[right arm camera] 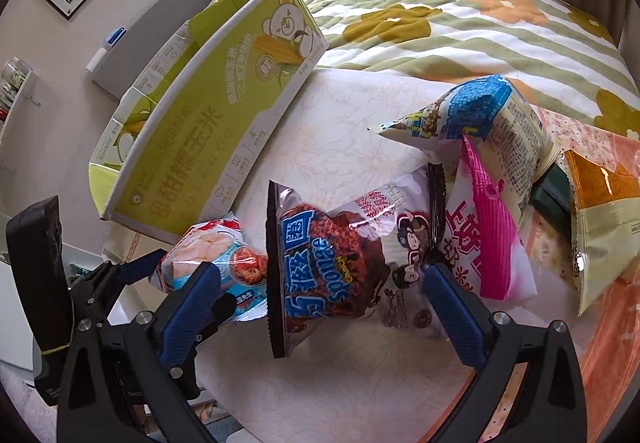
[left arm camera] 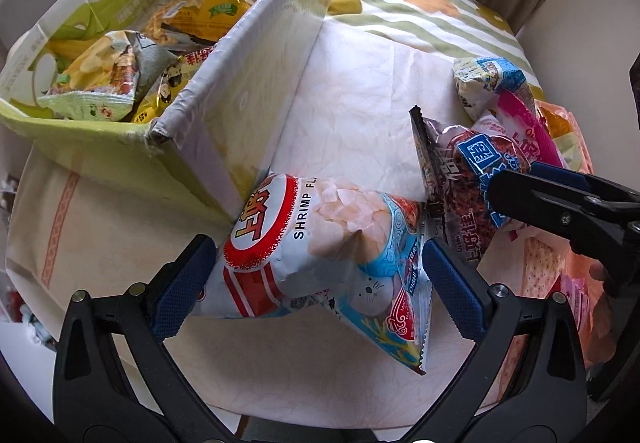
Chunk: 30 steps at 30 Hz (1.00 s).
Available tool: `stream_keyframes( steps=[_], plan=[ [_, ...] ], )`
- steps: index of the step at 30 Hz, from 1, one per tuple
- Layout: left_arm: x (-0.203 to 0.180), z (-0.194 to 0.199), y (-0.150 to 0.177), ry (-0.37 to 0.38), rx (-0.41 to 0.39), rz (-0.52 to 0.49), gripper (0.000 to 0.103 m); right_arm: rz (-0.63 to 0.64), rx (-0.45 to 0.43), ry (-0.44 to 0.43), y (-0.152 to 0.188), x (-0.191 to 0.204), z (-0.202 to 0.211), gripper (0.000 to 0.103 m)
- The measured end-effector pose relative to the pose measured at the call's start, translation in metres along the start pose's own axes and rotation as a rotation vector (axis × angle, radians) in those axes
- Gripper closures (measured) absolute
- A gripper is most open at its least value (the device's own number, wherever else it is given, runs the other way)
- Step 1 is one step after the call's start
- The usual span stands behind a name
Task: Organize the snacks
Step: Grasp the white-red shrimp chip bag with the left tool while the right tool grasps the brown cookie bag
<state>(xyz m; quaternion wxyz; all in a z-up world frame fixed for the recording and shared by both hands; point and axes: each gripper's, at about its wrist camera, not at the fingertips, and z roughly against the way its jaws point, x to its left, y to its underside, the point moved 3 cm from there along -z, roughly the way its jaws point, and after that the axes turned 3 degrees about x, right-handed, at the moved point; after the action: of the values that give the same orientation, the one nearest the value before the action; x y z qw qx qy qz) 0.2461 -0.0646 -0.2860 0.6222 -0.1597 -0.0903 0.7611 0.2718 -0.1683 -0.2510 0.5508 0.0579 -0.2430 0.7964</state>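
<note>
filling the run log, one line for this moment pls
left tool: open around shrimp chips bag | right tool: open around brown snack bag | green box: part-filled

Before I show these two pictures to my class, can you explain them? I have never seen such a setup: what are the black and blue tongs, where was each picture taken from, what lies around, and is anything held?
No robot here: a person holds a two-finger gripper in each hand, with a fisheye camera on each looking along the fingers.

The left wrist view shows the left gripper open around a shrimp-flavoured chips bag; whether its pads touch the bag is unclear. The right wrist view shows the right gripper open around a brown Sponge snack bag.

Both bags lie on a white cloth. To the left is a green corn carton already holding several snack bags. To the right lie a pink bag, a blue-and-white bag and an orange-and-cream bag.

Neither bag looks firmly gripped yet.
</note>
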Motion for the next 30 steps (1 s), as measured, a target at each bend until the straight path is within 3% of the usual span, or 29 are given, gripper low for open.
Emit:
stream_keyframes(
  steps=[1, 9, 23, 26, 30],
  plan=[
    [0.001, -0.001, 0.001, -0.007, -0.001, 0.002, 0.010, 0.006, 0.000, 0.012, -0.001, 0.000, -0.001, 0.001],
    [0.006, 0.002, 0.004, -0.003, 0.001, -0.008, 0.021, 0.028, 0.028, 0.099, -0.002, -0.010, -0.012, 0.001],
    [0.003, 0.008, 0.011, -0.036, 0.022, -0.022, 0.022, 0.037, 0.082, 0.097, -0.002, -0.015, -0.031, 0.001],
    [0.002, 0.010, 0.016, -0.041, 0.025, -0.026, 0.022, 0.047, 0.082, 0.103, 0.000, -0.013, -0.031, 0.006],
    [0.001, 0.013, 0.023, -0.043, 0.027, -0.029, 0.022, 0.057, 0.059, 0.105, 0.003, -0.011, -0.023, 0.020]
  ],
)
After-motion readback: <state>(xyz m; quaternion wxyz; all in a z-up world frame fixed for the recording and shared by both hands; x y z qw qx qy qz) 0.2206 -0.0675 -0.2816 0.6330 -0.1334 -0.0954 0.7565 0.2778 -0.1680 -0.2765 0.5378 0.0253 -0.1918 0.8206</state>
